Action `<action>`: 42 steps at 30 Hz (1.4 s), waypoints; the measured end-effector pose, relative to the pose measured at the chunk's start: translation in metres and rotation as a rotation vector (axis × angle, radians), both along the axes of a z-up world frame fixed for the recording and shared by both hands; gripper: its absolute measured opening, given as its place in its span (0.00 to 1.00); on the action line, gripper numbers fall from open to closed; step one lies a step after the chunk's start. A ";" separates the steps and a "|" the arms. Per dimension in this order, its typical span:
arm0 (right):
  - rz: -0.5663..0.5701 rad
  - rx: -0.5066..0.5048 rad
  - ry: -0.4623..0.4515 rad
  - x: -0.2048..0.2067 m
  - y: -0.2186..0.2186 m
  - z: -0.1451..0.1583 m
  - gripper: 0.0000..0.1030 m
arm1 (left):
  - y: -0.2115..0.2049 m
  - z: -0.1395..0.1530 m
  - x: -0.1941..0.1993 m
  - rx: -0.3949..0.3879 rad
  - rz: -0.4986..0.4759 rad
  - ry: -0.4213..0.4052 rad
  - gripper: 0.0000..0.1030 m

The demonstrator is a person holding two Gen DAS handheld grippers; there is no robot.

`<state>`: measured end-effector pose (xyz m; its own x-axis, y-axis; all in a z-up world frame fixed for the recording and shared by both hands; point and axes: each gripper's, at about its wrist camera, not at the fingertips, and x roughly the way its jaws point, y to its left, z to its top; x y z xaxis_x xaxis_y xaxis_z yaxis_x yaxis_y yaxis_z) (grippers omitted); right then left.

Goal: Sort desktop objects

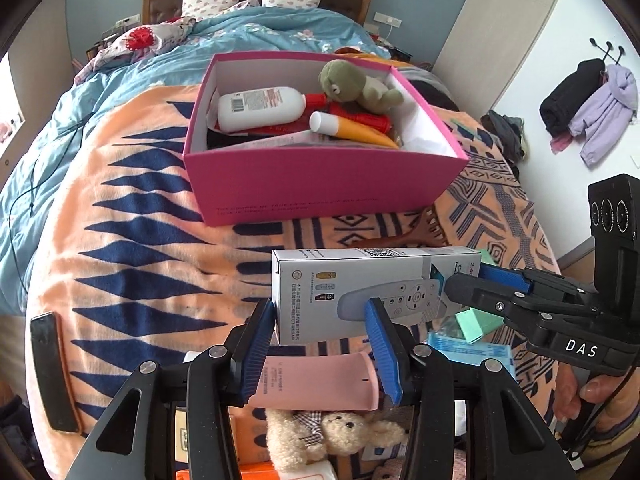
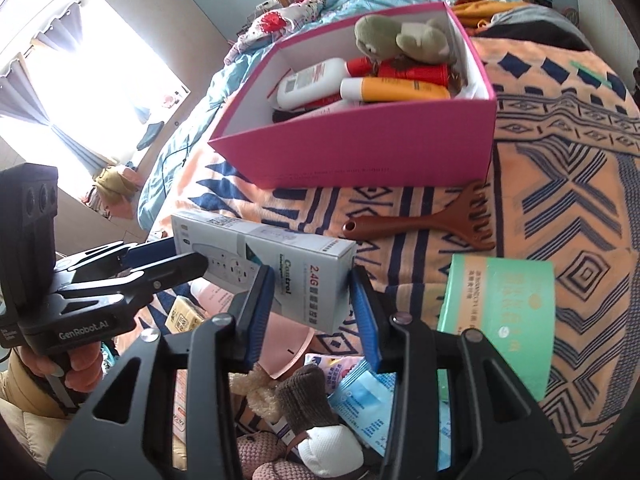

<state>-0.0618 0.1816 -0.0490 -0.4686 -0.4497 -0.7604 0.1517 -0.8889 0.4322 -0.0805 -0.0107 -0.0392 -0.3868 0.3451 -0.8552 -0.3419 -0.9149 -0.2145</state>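
A grey-white remote-control box (image 1: 360,292) (image 2: 280,268) hangs above the patterned blanket, gripped at both ends. My left gripper (image 1: 320,308) is shut on its left end, blue pads on either side; the right wrist view shows that gripper (image 2: 186,254) at the box's far end. My right gripper (image 2: 311,280) is shut on the end printed "2.4G", and it clamps the box's right end (image 1: 466,276) in the left wrist view. Beyond stands an open pink storage box (image 1: 320,184) (image 2: 360,152) holding a white bottle (image 1: 260,108), an orange tube (image 1: 352,128) and a green plush (image 1: 356,84).
Under the grippers lie a pink tube (image 1: 316,380), a beige teddy (image 1: 332,436), blue packets (image 2: 364,400) and a brown-and-white knitted item (image 2: 304,396). A brown comb (image 2: 420,224) and a green carton (image 2: 500,312) lie to the right. A black flat case (image 1: 52,368) rests at the blanket's left edge.
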 end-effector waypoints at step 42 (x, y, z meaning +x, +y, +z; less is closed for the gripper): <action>-0.006 0.019 0.140 -0.014 0.008 0.046 0.40 | 0.002 0.050 -0.018 0.067 0.032 0.121 0.46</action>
<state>-0.0757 0.1900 -0.0029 -0.5732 -0.4322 -0.6962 0.2037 -0.8981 0.3899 -0.0985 -0.0090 0.0109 -0.4976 0.3858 -0.7769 -0.3398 -0.9108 -0.2347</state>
